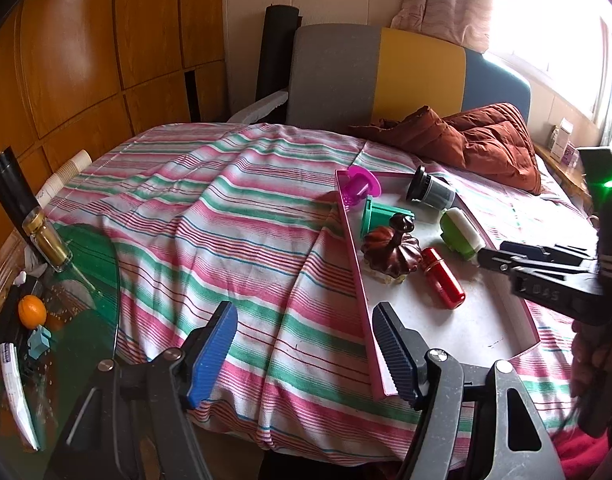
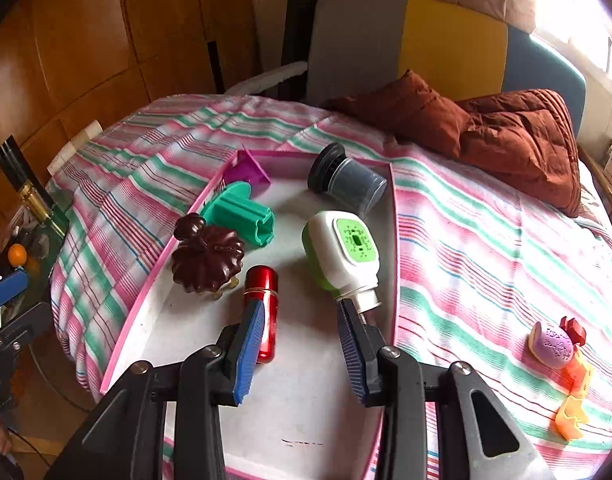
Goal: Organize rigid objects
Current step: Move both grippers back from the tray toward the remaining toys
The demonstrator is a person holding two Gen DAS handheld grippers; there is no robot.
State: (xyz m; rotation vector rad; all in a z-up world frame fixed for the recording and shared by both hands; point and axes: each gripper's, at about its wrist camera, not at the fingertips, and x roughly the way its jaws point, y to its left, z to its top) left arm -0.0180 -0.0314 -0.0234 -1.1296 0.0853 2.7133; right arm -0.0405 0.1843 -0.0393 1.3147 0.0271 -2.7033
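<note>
Both grippers stand with jaws open and empty: the right gripper (image 2: 300,344) over the pink tray (image 2: 146,300), the left gripper (image 1: 306,354) beside it. In the tray lie a red tube (image 2: 262,300), a green-white bottle (image 2: 341,256), a brown lid (image 2: 206,260) and a grey cup (image 2: 349,186). A purple toy (image 2: 551,344) sits apart on the striped cloth (image 2: 485,248).

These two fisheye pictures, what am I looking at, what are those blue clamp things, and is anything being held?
Each picture comes from a camera mounted on a hand-held two-finger tool; a person carries one in each hand. The blue ribbed pads at the bottom are that tool's own fingers.

The left view shows the left tool open over a striped cloth, with the right tool entering from the side.

The right view looks down on a pink-rimmed tray. In it lie a red cylinder, a green-and-white device, a brown pumpkin-shaped piece, a teal part, a magenta part and a grey jar.

The right tool is open. Neither holds anything.
</note>
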